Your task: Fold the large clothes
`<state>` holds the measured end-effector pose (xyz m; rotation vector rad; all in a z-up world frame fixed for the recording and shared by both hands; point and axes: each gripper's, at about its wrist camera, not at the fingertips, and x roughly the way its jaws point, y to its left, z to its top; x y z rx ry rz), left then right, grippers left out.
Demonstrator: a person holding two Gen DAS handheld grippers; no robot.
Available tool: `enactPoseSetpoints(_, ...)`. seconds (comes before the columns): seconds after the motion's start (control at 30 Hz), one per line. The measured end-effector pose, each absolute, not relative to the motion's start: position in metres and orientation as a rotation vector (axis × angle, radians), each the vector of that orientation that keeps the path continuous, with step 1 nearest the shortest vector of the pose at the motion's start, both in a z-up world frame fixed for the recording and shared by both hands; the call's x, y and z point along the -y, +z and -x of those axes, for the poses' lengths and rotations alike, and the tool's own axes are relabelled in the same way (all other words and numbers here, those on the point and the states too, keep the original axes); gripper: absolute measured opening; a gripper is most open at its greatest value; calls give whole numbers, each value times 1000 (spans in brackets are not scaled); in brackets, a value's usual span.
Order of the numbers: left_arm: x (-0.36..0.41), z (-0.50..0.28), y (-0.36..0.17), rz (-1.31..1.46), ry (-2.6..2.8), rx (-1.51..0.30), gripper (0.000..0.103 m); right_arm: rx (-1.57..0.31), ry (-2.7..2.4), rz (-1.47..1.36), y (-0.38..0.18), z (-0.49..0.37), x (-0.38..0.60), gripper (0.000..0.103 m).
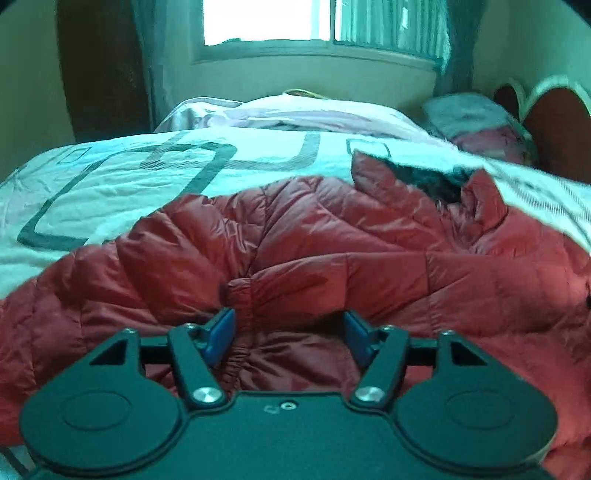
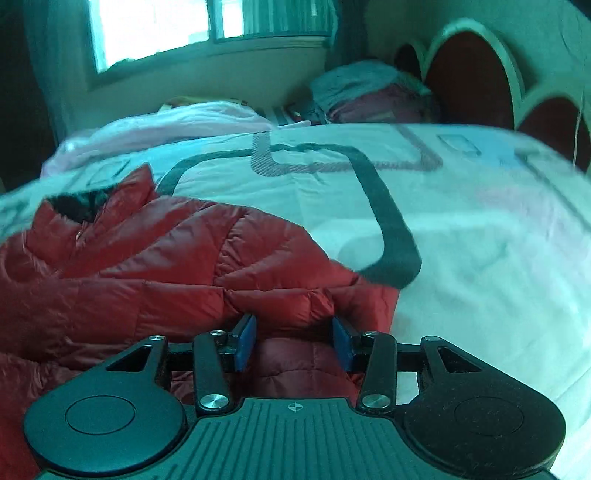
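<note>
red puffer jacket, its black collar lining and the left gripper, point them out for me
red puffer jacket [image 1: 332, 266], left wrist view, on a quilted panel in the middle.
black collar lining [image 1: 428, 181], left wrist view, on the dark fuzzy inside of the collar.
left gripper [image 1: 290, 332], left wrist view, midway between its blue-padded fingers.

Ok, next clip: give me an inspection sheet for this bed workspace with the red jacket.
Surface: bed cover, white with dark line pattern, wrinkled.
Job's things: red puffer jacket lying spread on the cover, dark-lined collar at its far end.
Clutter: pink bedding and a pile of cloth at the far end.
Grippers: left gripper open, fabric between its fingers; right gripper open at the jacket's right edge.
Cables: nothing seen.
Surroundings: window, curtains, scalloped headboard.
</note>
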<state>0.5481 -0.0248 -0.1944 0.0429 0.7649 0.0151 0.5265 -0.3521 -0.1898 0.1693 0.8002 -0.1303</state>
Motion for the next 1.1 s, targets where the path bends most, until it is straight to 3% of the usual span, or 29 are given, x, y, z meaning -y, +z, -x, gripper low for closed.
enactPoseSetpoints(0.27, 14, -527, -175, 12, 29, -791, 62, -752, -73, -121, -155, -486, 332, 44)
enactPoseSetpoints(0.57, 6, -518, -179, 19, 34, -852, 62, -835, -93, -27, -184, -465, 309, 44)
enactPoseSetpoints(1.1, -47, -474, -147, 67, 66, -827, 72, -810, -33, -98, -155, -451, 274, 44)
